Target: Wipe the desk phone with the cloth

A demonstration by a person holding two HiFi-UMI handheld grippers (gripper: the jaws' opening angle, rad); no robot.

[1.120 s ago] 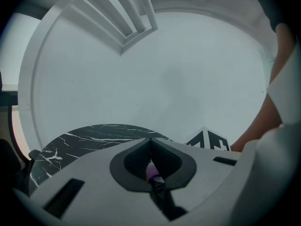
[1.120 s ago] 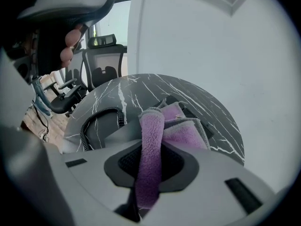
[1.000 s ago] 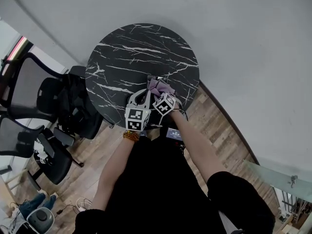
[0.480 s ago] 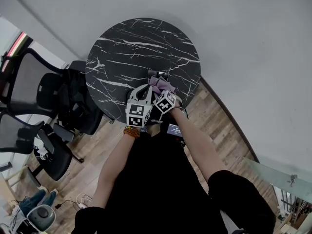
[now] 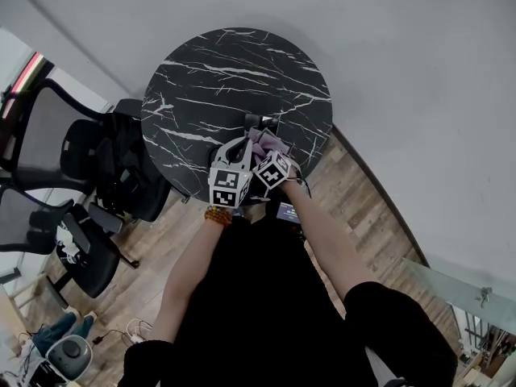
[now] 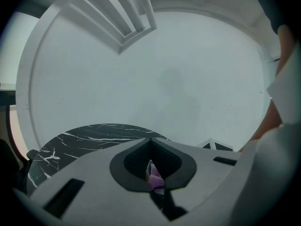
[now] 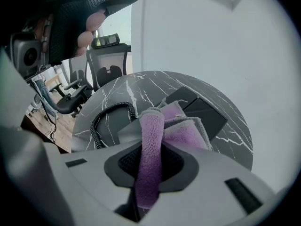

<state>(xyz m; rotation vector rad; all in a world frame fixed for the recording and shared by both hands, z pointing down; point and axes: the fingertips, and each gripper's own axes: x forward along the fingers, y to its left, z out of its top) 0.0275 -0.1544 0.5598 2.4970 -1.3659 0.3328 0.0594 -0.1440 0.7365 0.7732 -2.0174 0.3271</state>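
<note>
A fluffy purple cloth (image 7: 151, 135), draped on the flat black desk phone (image 7: 200, 111) at the near edge of the round, white-veined black table (image 5: 218, 79), is clamped by the right gripper (image 7: 149, 157) and nipped by the closed left gripper (image 6: 150, 147), placements unchanged from half a second before.

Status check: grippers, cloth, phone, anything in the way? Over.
Right hand-held gripper shut on cloth, cloth draped over desk phone. Left hand-held gripper shut, cloth sliver between its jaws. Coiled cord lies beside the cloth.
</note>
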